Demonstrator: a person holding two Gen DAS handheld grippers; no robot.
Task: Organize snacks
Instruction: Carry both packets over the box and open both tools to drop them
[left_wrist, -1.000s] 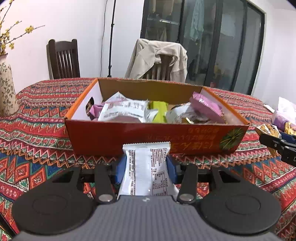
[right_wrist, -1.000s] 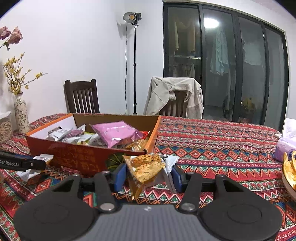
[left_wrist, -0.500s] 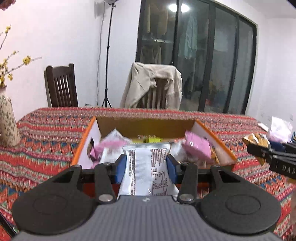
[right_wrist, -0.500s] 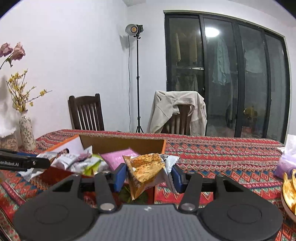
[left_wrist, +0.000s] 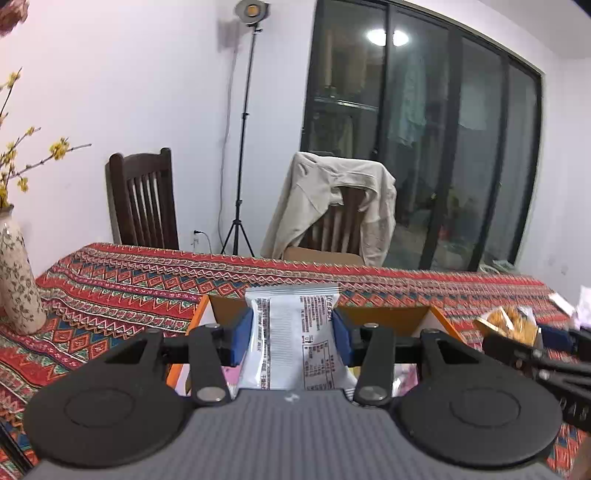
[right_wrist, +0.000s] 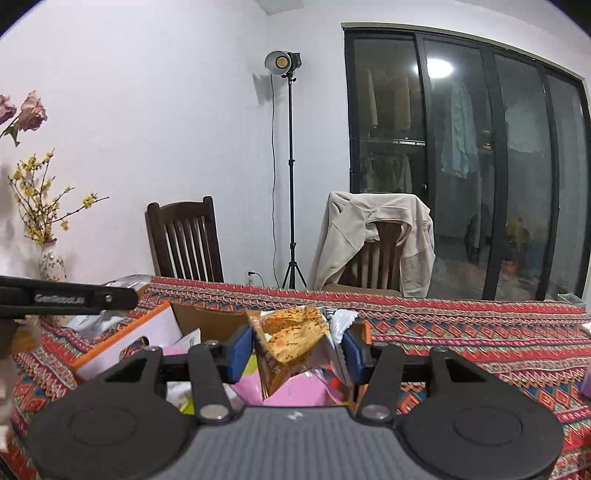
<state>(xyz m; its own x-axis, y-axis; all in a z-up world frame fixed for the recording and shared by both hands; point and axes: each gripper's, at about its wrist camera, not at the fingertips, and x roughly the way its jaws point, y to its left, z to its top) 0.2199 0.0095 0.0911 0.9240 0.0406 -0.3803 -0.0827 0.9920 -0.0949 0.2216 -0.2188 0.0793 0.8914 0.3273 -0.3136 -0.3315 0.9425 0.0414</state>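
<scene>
The left hand-held gripper (left_wrist: 293, 334) is clamped on a white, flat foil snack packet with black print (left_wrist: 295, 339), its blue pads pressing both sides. The packet hangs above the near part of an open orange cardboard box (left_wrist: 441, 321) standing on the counter with a red patterned cloth (left_wrist: 147, 280). The right hand-held gripper (right_wrist: 297, 349) is clamped on a crinkled orange-and-clear snack bag (right_wrist: 291, 338), held above the same box (right_wrist: 122, 336), over a pink packet (right_wrist: 295, 387) inside it, near its right end.
</scene>
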